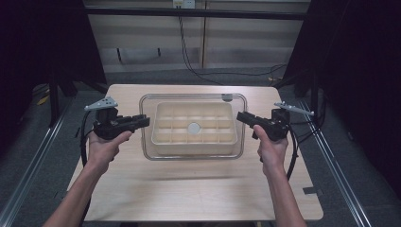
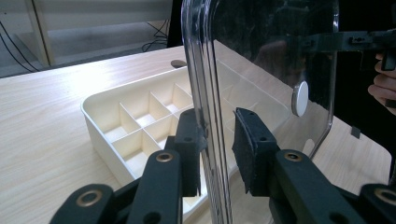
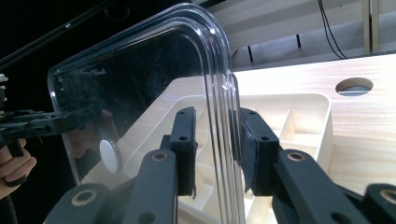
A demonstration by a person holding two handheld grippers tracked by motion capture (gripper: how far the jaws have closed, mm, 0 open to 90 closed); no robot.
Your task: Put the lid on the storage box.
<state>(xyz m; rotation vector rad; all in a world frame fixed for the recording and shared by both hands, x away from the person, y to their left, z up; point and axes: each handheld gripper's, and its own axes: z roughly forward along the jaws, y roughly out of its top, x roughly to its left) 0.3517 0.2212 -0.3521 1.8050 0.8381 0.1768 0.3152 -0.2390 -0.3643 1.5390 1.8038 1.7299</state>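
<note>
Holding: a clear, rounded-rectangle plastic lid (image 1: 193, 96) by its two short edges, one gripper at each, above a cream plastic divided tray (image 1: 193, 140).
Left gripper (image 1: 143, 121): at the lid's left edge in the high view, held in the person's left hand (image 1: 108, 144); in the left gripper view its black fingers (image 2: 189, 144) are clamped on the lid's ribbed rim, one pad on each face.
Lid: level and clear of the bench, directly over the tray, its outline reaching past the tray on all sides; a small white round disc (image 1: 194, 127) sits at its middle.
Tray: rests on the pale wooden bench (image 1: 198, 194), near the centre, with a grid of open compartments; what they contain cannot be made out.
Right gripper (image 1: 242, 117): at the lid's right edge, held in the person's right hand (image 1: 270, 149); in the right gripper view its fingers (image 3: 250, 140) are closed on the rim, the lid standing between them.
Bench hole (image 3: 354, 86): a round opening in the wood beyond the tray.
</note>
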